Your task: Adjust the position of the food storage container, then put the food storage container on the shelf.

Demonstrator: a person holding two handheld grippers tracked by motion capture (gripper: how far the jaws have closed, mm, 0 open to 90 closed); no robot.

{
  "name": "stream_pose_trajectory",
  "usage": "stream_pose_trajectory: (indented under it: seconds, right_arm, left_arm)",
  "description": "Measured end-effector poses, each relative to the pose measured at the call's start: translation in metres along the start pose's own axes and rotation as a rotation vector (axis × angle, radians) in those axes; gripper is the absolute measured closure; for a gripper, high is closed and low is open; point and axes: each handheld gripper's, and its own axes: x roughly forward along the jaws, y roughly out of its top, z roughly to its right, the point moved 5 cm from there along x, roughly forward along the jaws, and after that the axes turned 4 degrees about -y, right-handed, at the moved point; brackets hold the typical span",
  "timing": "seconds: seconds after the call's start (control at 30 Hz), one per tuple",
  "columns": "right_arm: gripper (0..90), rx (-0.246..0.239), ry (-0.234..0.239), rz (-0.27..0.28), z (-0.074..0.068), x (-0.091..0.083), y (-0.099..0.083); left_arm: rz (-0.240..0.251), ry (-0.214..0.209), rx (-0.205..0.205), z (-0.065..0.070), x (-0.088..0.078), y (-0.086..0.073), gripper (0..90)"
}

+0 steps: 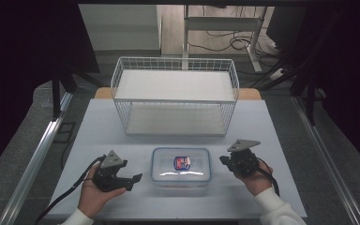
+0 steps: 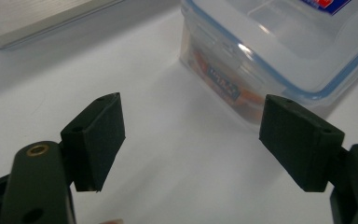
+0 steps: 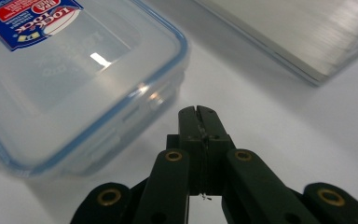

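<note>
High view: lidded box (image 1: 181, 164) near tabletop front edge, between left gripper (image 1: 132, 180), jaws wide, & right gripper (image 1: 224, 160), jaws closed. Risk: off-centre push skids box off edge.

container (image 2: 279, 42) cut off by frame edge, inner label (image 2: 223, 84) blurred — contents unreadable

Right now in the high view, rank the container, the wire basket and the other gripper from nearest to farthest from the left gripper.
1. Container, just to its right.
2. Right gripper, beyond the container.
3. Wire basket, at the table's far side.
</note>
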Motion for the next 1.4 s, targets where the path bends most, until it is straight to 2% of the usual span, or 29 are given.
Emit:
stream_pose_trajectory:
  seconds: [0.17,0.23,0.27,0.3,0.33,0.37,0.4,0.43,0.5,0.53,0.8,0.87,0.93,0.97,1.03,1.17,1.23,1.27,1.3,1.33,1.37,1.4]
  right_arm:
    - [87.7,0.025,0.012,0.025,0.003,-0.010,-0.012]
    - [87.2,0.057,0.027,0.037,0.005,-0.014,-0.015]
    - [83.8,0.089,0.036,0.054,0.007,-0.016,-0.016]
    - [79.2,0.099,0.037,0.060,0.007,-0.017,-0.016]
    - [66.5,0.105,0.042,0.085,0.007,-0.017,-0.016]
    - [48.5,0.115,0.058,0.141,0.006,-0.018,-0.014]
    - [48.5,0.115,0.058,0.141,0.006,-0.018,-0.014]
    - [37.3,0.141,0.067,0.175,0.005,-0.020,-0.012]
    - [25.9,0.187,0.095,0.182,0.004,-0.022,-0.011]
    - [20.8,0.214,0.091,0.193,0.003,-0.023,-0.012]
    - [19.5,0.275,0.129,0.192,0.002,-0.018,-0.011]
    - [19.5,0.296,0.157,0.189,0.000,-0.018,-0.011]
    - [19.5,0.312,0.180,0.187,-0.001,-0.017,-0.010]
    - [19.2,0.335,0.199,0.184,-0.002,-0.016,-0.011]
    - [19.1,0.356,0.225,0.178,-0.004,-0.015,-0.012]
    - [19.0,0.360,0.239,0.182,-0.007,-0.012,-0.007]
    - [18.6,0.354,0.250,0.176,-0.011,-0.010,-0.007]
    - [18.6,0.354,0.250,0.176,-0.011,-0.010,-0.007]
    - [18.3,0.357,0.259,0.172,-0.013,-0.010,-0.009]
    - [18.2,0.362,0.265,0.173,-0.014,-0.011,-0.010]
    - [18.1,0.363,0.266,0.175,-0.014,-0.012,-0.010]
    - [18.1,0.363,0.266,0.175,-0.014,-0.012,-0.010]
  left_arm:
    - [0.011,-0.014,-0.023,0.000,0.002,0.003,21.9]
    - [0.013,-0.015,-0.027,-0.001,0.003,0.003,21.9]
    - [0.013,-0.015,-0.026,-0.001,0.004,0.003,21.8]
    - [0.012,-0.014,-0.025,-0.002,0.004,0.003,21.8]
    - [0.012,-0.014,-0.025,-0.002,0.004,0.003,21.8]
    - [0.012,-0.011,-0.021,-0.003,0.004,0.003,21.8]
    - [0.012,-0.011,-0.021,-0.003,0.004,0.003,21.7]
    - [0.014,-0.010,-0.021,-0.003,0.003,0.003,21.7]
    - [0.016,-0.005,-0.018,-0.003,0.003,0.003,21.6]
    - [0.014,-0.001,-0.013,-0.003,0.003,0.003,21.3]
    - [0.016,0.003,-0.004,0.000,-0.001,0.002,20.5]
    - [0.026,0.007,-0.002,0.001,-0.001,0.003,19.4]
    - [0.041,-0.019,-0.028,0.001,-0.001,0.005,18.9]
    - [0.062,-0.050,-0.054,0.001,-0.001,0.009,18.6]
    - [0.066,-0.062,-0.067,0.000,0.000,0.010,18.0]
    - [0.047,-0.076,-0.063,-0.002,0.005,0.009,17.4]
    - [0.075,-0.107,-0.107,-0.003,0.006,0.013,16.7]
    - [0.093,-0.133,-0.142,-0.004,0.006,0.016,16.7]
    - [0.114,-0.183,-0.200,-0.005,0.009,0.021,16.6]
    - [0.114,-0.183,-0.200,-0.005,0.009,0.021,16.6]
    - [0.109,-0.211,-0.227,-0.006,0.014,0.024,16.6]
    - [0.109,-0.211,-0.227,-0.006,0.014,0.024,16.3]
